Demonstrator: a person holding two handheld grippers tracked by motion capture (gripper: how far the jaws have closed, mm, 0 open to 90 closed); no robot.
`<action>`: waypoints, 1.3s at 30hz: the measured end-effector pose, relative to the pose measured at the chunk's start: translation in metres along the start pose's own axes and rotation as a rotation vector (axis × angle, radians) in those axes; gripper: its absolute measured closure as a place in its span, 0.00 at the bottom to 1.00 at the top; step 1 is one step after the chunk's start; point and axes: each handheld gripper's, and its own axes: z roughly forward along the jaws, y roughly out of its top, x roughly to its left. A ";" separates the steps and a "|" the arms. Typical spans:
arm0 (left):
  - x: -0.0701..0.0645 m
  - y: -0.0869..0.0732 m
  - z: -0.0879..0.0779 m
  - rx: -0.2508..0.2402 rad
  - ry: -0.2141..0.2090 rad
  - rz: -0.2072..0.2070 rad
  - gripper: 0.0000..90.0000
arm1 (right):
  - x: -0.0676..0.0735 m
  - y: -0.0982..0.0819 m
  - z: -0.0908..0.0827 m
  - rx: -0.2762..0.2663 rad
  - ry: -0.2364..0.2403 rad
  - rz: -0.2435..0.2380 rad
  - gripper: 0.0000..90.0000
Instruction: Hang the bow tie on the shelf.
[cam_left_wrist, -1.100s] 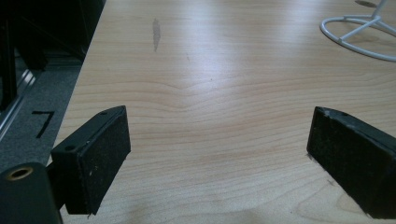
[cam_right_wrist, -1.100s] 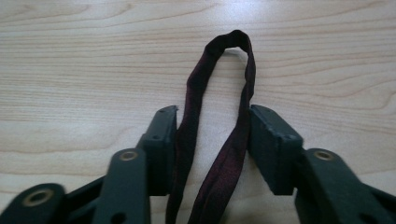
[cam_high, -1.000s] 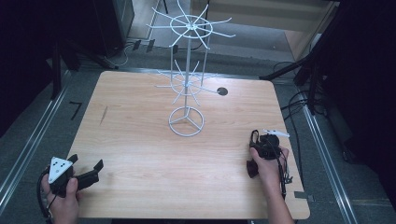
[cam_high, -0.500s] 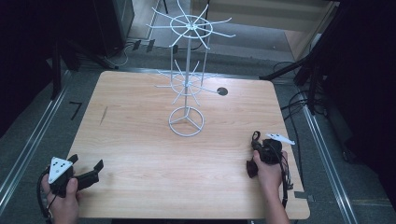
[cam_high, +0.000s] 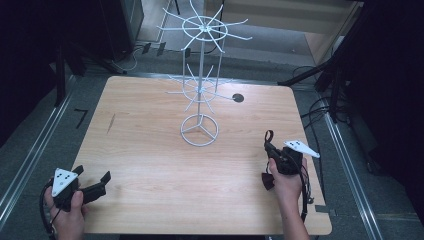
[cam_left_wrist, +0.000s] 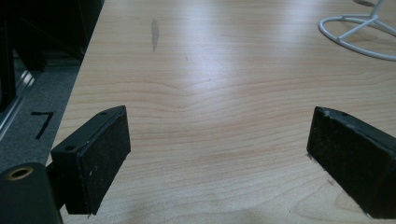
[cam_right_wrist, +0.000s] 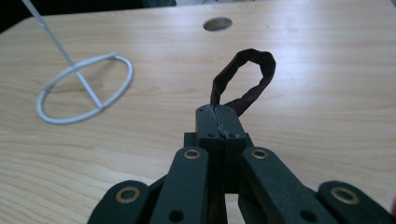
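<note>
The right gripper (cam_right_wrist: 218, 122), near the table's (cam_high: 150, 200) right edge, has its jaws pressed together on a dark maroon loop (cam_right_wrist: 247, 79) of band, closing on it just now. The loop stands up past the jaw tips above the wood, its long axis pointing toward the far edge and the round hole (cam_right_wrist: 217, 24). It looks narrow, soft and twisted. The left gripper (cam_left_wrist: 219, 154), at the near left corner, has its jaws spread wide around nothing.

rack (cam_high: 200, 100): white wire, upright, far centre of table | hole (cam_high: 238, 98): dark, round, just right of rack | table (cam_high: 150, 165): pale wood
</note>
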 end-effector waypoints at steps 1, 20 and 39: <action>0.000 0.000 0.000 0.000 0.000 0.000 0.07 | 0.003 0.003 -0.003 -0.008 0.010 0.000 1.00; 0.001 0.000 0.000 0.000 -0.002 -0.001 0.07 | 0.049 0.031 -0.015 -0.113 0.131 -0.102 1.00; 0.001 0.000 0.000 -0.003 -0.003 -0.003 0.07 | 0.101 0.055 -0.023 -0.182 0.226 -0.168 1.00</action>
